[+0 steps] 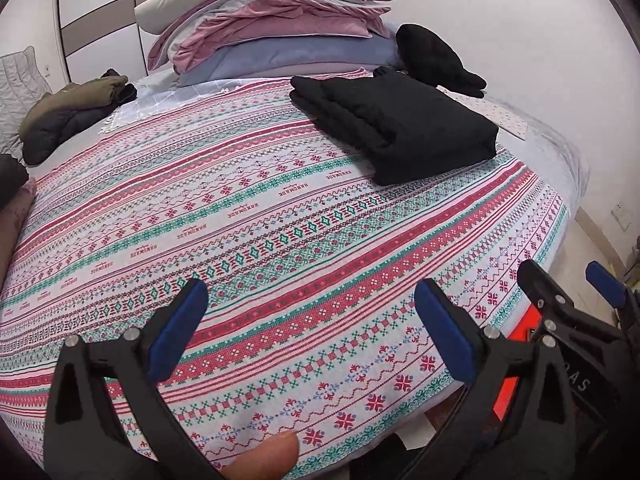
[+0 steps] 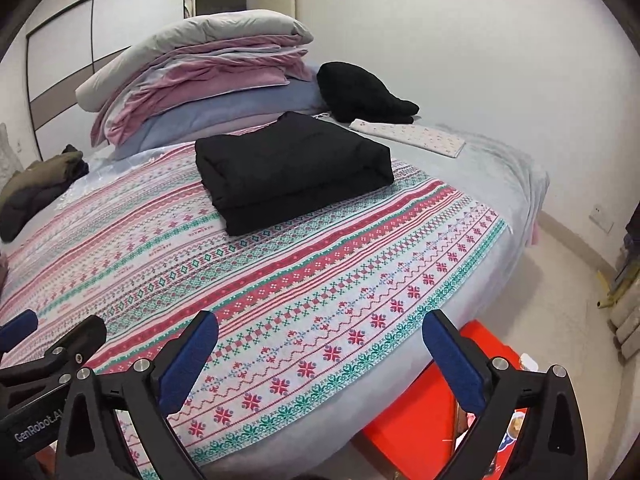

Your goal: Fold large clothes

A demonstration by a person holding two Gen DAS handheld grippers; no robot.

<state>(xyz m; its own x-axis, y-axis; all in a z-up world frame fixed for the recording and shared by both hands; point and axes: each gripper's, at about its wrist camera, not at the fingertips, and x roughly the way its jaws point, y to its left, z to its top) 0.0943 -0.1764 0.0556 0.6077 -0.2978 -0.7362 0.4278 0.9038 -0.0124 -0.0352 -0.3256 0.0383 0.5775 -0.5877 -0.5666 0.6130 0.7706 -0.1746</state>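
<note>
A black garment (image 1: 400, 128) lies folded into a thick rectangle on the patterned bed cover (image 1: 240, 240), toward the far right side; it also shows in the right wrist view (image 2: 292, 168). My left gripper (image 1: 310, 320) is open and empty, low over the near edge of the bed. My right gripper (image 2: 320, 344) is open and empty, also at the near edge, well short of the folded garment. The right gripper also shows in the left wrist view (image 1: 568, 284), at the right.
A stack of pink, grey and blue quilts and pillows (image 1: 272, 28) stands at the head of the bed. Another black garment (image 1: 436, 60) lies behind the folded one. An olive and dark jacket heap (image 1: 68, 116) lies far left. A red box (image 2: 420, 420) stands on the floor by the bed.
</note>
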